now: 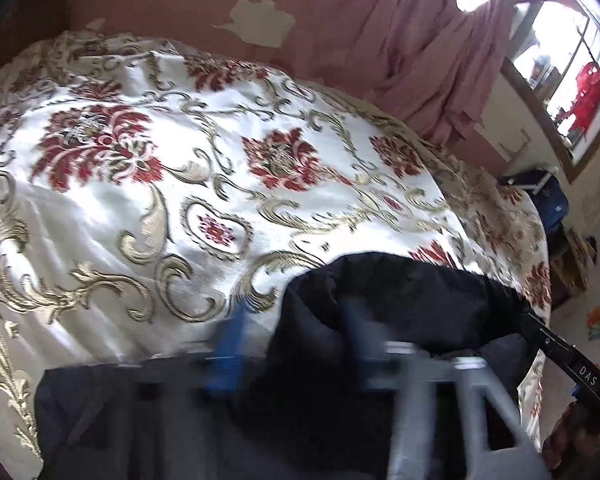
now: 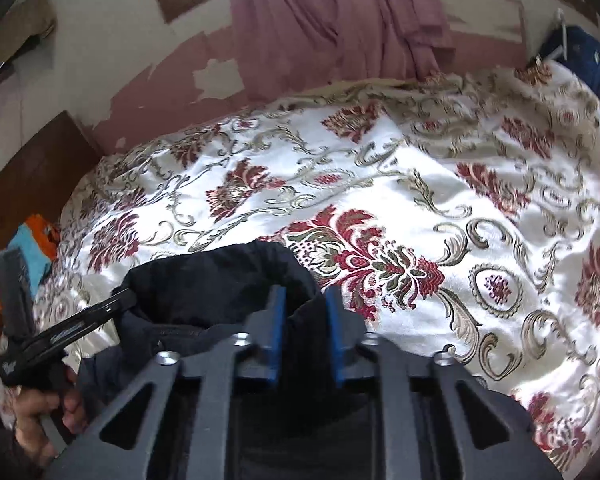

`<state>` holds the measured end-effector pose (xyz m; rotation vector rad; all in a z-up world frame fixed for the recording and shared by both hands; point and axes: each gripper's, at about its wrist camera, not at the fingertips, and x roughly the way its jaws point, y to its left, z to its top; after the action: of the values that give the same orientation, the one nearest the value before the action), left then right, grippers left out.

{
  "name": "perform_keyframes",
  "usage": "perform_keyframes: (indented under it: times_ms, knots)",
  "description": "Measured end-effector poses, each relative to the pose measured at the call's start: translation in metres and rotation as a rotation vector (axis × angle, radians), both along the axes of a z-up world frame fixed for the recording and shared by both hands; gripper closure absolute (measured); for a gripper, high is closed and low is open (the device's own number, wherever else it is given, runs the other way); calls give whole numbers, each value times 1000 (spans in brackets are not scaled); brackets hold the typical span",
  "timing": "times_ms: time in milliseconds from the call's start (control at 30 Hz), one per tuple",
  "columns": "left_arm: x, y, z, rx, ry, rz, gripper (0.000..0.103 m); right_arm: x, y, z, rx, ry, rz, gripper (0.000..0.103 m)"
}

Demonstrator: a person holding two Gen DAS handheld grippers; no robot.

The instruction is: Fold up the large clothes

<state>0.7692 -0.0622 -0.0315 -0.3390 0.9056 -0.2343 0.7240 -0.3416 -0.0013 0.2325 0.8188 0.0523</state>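
Observation:
A black garment [image 1: 400,292] lies bunched at the near edge of the bed, over the floral bedspread [image 1: 140,200]. My left gripper [image 1: 292,320] is blurred in its own view; cloth covers one finger and the blue finger [image 1: 228,340] shows beside it. In the right wrist view the left gripper [image 2: 126,298] is clamped on the edge of the black garment [image 2: 220,276]. My right gripper [image 2: 306,304] has its blue pads [image 2: 277,320] pressed on a fold of the same cloth. The right gripper [image 1: 540,322] also bites the garment's right edge in the left wrist view.
The white, red and gold bedspread [image 2: 460,240] covers the whole bed. A pink curtain [image 2: 332,20] hangs behind it below a window [image 1: 560,60]. A blue bag [image 1: 554,204] sits past the bed's far corner. Orange and blue cloth [image 2: 36,240] lies by a wooden headboard [image 2: 32,168].

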Motion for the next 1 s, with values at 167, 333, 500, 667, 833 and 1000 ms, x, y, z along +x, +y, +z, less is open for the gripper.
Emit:
perform_keyframes:
  times_ms: [167,333,500,667,833,1000]
  knots:
    - [-29,5,19,22,-100,-28,94,-41,11,20,-110,-94,80,94]
    - [-74,25,39,2,-177,-75,96,-85,8,29,-135,-159,123,97]
    - [-107,32,38,23,-172,-123,97,-114,7,19,-178,-166,138,99]
    - [-122,38,12,23,-110,-147,98,-128,4,-6,-183,-121,147,99]
    - [-127,32,-27,61,-29,-163,98,-133,6,-40,-204,-63,163,99]
    - [-124,29,-51,54,-2,-165,97,-133,9,-60,-198,-59,159,99]
